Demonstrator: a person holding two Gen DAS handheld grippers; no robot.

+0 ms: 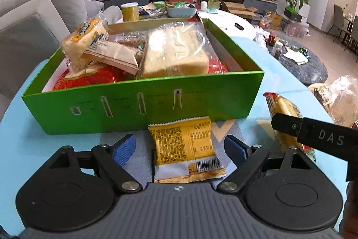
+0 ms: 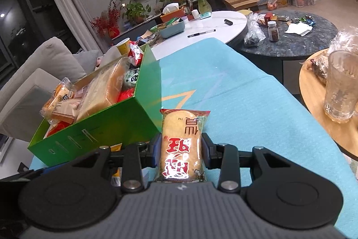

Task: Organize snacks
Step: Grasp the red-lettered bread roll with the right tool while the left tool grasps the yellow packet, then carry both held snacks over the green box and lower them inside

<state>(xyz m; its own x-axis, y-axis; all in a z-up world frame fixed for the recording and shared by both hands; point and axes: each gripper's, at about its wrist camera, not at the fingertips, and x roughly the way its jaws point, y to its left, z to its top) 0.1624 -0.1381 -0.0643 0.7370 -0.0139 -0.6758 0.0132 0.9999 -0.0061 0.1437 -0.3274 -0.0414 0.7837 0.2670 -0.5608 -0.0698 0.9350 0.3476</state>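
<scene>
A green box (image 1: pixel 134 104) on the blue table cover holds a wrapped bread loaf (image 1: pixel 174 53) and several other snack packs. In front of it a yellow snack packet (image 1: pixel 179 140) lies flat. My left gripper (image 1: pixel 180 147) is open around that packet, its blue pads (image 1: pixel 124 149) clear of it on both sides. The right gripper (image 2: pixel 181 149) is shut on a rice cracker packet (image 2: pixel 181 133) with red lettering, just right of the box (image 2: pixel 100 122). In the left wrist view that packet (image 1: pixel 284 109) stands tilted under a black finger (image 1: pixel 288 125).
A glass mug (image 2: pixel 340 91) and bagged food sit on a round wooden table (image 2: pixel 313 93) at the right. Behind the blue cover (image 2: pixel 235 93) are a white table (image 2: pixel 212 24) and a dark marble one (image 2: pixel 302 37), both cluttered. A grey sofa (image 1: pixel 33 26) stands left.
</scene>
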